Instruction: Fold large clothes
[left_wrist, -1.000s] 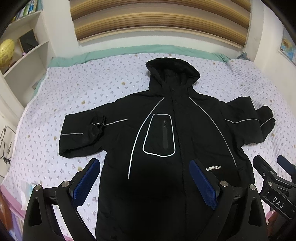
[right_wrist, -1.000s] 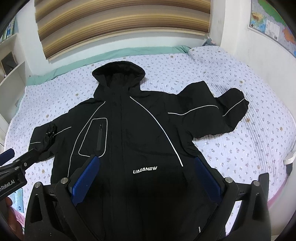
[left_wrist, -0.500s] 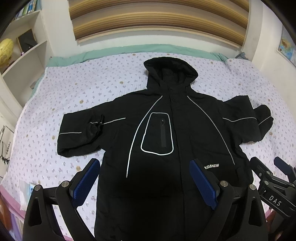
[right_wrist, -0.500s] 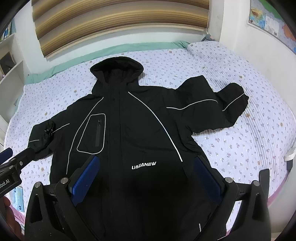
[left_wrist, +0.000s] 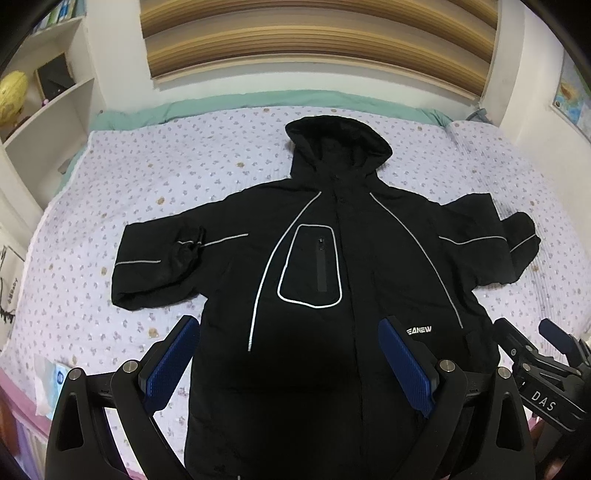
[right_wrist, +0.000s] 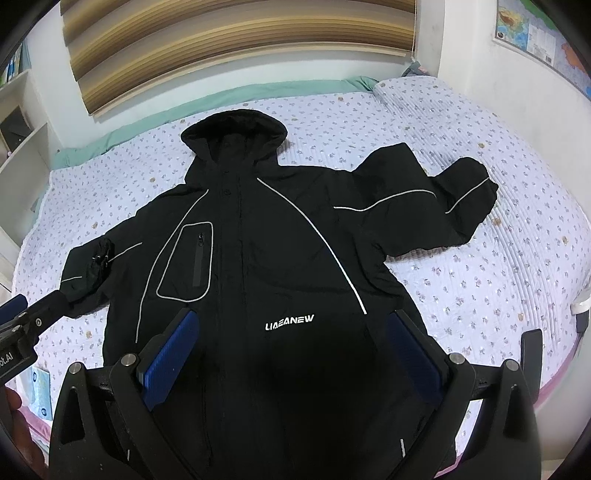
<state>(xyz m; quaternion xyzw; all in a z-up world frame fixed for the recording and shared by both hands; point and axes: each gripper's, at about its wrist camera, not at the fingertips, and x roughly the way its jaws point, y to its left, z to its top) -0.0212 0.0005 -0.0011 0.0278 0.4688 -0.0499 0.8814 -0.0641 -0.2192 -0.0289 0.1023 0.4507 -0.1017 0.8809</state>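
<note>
While both claws hang above the near end of the bed (left_wrist: 155, 177), we run our eyes from the left: white shelves (left_wrist: 48, 122) stand against the wall with a yellow ball (left_wrist: 13, 94) on one of them, and striped blinds (left_wrist: 317, 40) hang over the head of the mattress. Our left gripper (left_wrist: 288, 362) is spread wide, blue pads (left_wrist: 171, 363) far apart, nothing between them, poised over the hem area without touching that we can see. Moving across, the black hooded jacket (right_wrist: 258, 258) lies face up and flat on the flowered bedspread (right_wrist: 480, 295), hood (right_wrist: 234, 136) toward the blinds, zipped chest pocket (right_wrist: 188, 266) ringed in reflective piping, white lettering (right_wrist: 290, 322) lower on the front. Its sleeve on the left side is doubled back on itself, cuff (left_wrist: 188, 251) resting on the upper arm; the far sleeve (right_wrist: 436, 199) on the right bends upward and back down, lying on the spread. Our right gripper (right_wrist: 291, 362) is just as wide, pads empty, framing the lettering from above. Off to the right, a map (right_wrist: 543, 33) is pinned on the wall.
</note>
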